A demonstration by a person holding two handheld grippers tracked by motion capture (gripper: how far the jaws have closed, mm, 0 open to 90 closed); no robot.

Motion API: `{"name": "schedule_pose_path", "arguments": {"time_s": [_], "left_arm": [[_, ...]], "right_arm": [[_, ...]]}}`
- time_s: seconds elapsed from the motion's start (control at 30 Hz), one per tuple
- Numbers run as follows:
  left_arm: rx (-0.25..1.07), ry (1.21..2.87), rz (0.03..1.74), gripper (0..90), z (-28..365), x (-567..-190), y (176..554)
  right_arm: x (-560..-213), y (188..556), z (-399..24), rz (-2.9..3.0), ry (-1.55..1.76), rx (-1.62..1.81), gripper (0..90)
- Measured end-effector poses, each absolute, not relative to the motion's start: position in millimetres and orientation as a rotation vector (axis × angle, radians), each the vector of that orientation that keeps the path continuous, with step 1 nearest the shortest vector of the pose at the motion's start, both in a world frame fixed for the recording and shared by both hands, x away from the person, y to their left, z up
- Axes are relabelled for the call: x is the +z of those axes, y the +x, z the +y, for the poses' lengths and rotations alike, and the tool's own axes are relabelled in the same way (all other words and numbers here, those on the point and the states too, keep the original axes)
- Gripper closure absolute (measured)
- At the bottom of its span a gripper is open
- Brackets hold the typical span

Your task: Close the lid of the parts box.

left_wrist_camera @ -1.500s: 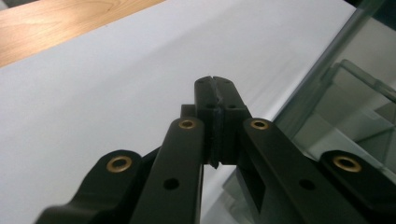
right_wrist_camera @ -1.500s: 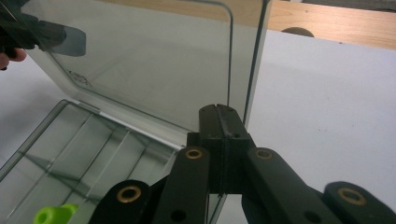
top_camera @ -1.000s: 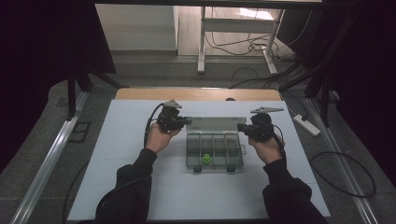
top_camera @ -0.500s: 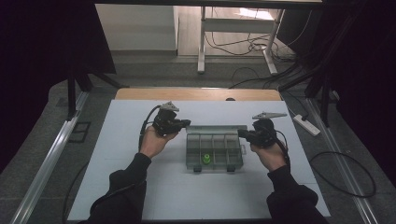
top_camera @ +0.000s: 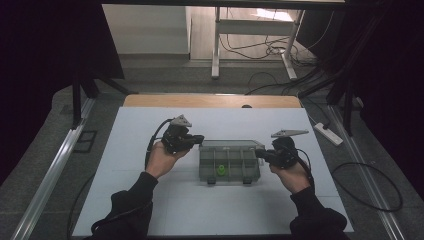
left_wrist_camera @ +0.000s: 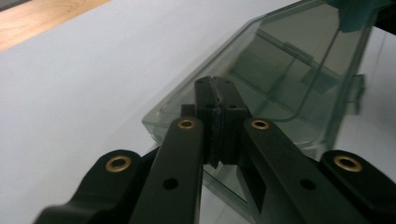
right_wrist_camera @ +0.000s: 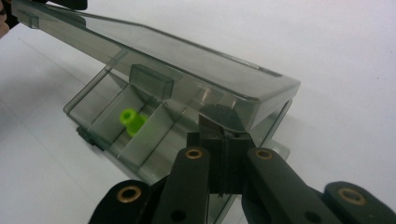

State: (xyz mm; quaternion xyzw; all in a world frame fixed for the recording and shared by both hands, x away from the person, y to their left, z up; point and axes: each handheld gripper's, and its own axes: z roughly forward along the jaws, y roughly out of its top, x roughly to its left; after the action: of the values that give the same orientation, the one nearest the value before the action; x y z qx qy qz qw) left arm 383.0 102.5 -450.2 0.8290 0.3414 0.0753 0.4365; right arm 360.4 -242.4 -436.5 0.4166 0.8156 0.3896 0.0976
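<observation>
A smoky clear compartment box [top_camera: 230, 162] lies mid-table with its hinged lid [right_wrist_camera: 187, 51] tilted partway up over the tray. A small bright green piece [top_camera: 219, 171] sits in one front compartment, and the green piece [right_wrist_camera: 130, 120] is seen again under the raised lid. My left gripper [top_camera: 200, 137] is shut at the box's left end. Its closed tips [left_wrist_camera: 215, 86] rest against the lid's corner [left_wrist_camera: 289, 60]. My right gripper [top_camera: 259, 152] is shut at the right end, with the right gripper [right_wrist_camera: 223, 116] tucked under the lid's edge. Neither pair of jaws has anything between them.
The box stands on a white table top [top_camera: 150, 200] with a wooden strip [top_camera: 210, 101] at its far edge. Cables and a power strip [top_camera: 327, 134] lie on the floor to the right. A metal frame leg [top_camera: 216, 45] stands beyond the table.
Both hands have drifted toward the near side along the box's two ends. The lid leans lower over the tray than before.
</observation>
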Motion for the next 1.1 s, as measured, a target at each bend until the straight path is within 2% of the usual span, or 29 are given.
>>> {"name": "schedule_pose_path", "arguments": {"time_s": [0.37,1.1], "left_arm": [[0.14,2.042,0.834,89.2,105.6,-452.7,359.8],[0.131,2.068,0.819,87.8,96.4,-465.1,332.3]], "right_arm": [[-442.6,346.2,-246.9,2.443,1.227,1.141,89.5],[-455.3,322.2,-247.6,2.515,1.185,1.107,89.5]]}}
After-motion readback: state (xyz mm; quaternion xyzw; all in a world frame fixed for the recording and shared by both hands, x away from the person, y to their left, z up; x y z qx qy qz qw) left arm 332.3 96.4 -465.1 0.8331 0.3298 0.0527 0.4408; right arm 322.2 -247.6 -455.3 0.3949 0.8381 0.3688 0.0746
